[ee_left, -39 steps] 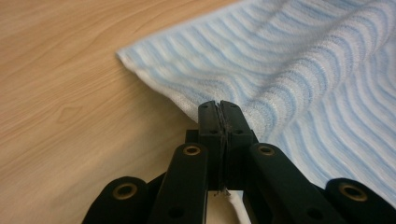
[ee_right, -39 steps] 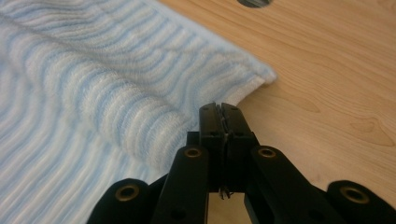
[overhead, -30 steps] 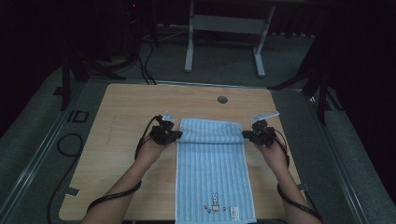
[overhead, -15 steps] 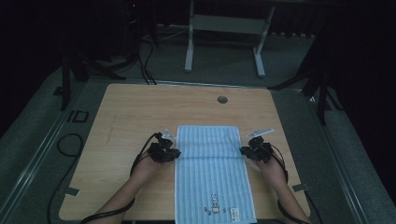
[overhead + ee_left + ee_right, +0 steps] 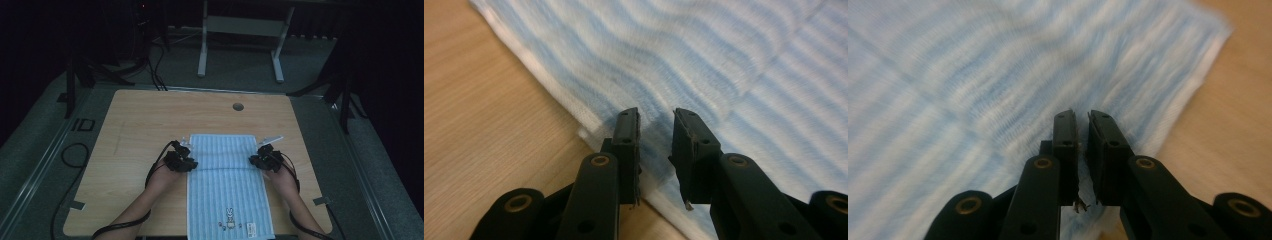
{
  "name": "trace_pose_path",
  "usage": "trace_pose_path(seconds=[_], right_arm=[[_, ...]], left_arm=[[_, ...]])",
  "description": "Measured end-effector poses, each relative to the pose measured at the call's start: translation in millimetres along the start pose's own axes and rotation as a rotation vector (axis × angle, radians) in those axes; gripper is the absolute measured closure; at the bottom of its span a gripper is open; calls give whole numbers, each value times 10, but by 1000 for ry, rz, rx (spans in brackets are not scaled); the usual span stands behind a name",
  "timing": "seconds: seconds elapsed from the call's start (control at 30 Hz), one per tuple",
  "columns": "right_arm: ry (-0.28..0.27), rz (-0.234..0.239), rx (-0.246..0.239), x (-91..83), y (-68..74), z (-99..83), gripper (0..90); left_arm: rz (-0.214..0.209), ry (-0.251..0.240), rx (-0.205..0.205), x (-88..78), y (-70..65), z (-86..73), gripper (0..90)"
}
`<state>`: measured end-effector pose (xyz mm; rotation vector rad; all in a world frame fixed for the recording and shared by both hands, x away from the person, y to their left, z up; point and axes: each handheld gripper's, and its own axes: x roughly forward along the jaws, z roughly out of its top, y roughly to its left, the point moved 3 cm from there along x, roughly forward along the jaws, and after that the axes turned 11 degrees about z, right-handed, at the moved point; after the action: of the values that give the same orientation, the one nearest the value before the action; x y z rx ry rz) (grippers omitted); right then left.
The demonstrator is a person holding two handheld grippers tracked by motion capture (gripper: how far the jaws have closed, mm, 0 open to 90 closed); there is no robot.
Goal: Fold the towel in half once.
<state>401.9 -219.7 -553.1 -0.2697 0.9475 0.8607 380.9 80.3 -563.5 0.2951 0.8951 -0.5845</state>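
Lying flat on the pale wooden surface point(image 5: 140, 125): the blue-and-white striped cloth towel point(image 5: 227, 175), folded edge farthest away. Releasing it, left hand-held gripper point(image 5: 656, 120) and right hand-held gripper point(image 5: 1082, 120) having just been opening, gaps narrow and empty. Risking snagging the fold when lifting away.

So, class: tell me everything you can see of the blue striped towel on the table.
The towel is a soft, woven-looking cloth in pale blue and white stripes with white edges. A small printed figure and a label sit near its near end. It lies flat on the wooden table, lengthwise toward the person, its near end at the table's front edge. Its far part looks folded over into a double layer. The left gripper and right gripper sit at its two side edges, jaws slightly parted after just opening; nothing is pinched between them.
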Motion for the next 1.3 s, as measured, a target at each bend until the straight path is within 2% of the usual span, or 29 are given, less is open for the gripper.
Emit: trace_pose_path(seconds=[0.03,0.07,0.13,0.27,0.4,0.5,0.57,0.77,0.87,1.03,1.13,1.23,1.3], right_arm=[[3,-3,1,64,-17,-19,824],[-17,1,11,71,-32,-17,824],[-19,11,36,84,-77,17,823],[-12,-1,41,138,-137,115,823],[-16,-10,56,205,-200,222,823],[-24,1,71,237,-236,269,821],[-30,6,83,257,-250,297,821],[-26,3,76,335,-224,400,817],[-26,0,78,347,-203,412,815],[-24,7,64,331,-148,373,817],[-21,21,67,300,-135,387,780],[-35,19,66,230,-147,446,754],[-43,15,62,179,-185,509,737]], left_arm=[[2,-5,-6,11,18,8,724],[8,-4,-11,23,45,25,731],[17,-5,-11,57,103,69,732],[41,0,10,105,178,145,732],[49,-3,3,143,267,192,732],[53,-12,-6,164,335,212,732],[54,-13,-27,171,405,223,732],[77,1,-27,183,528,254,731],[64,13,-28,171,527,239,740],[58,30,-1,120,471,190,749],[39,28,-24,63,512,215,724],[66,-6,-73,0,630,305,624],[69,-21,-111,-14,720,380,602]])
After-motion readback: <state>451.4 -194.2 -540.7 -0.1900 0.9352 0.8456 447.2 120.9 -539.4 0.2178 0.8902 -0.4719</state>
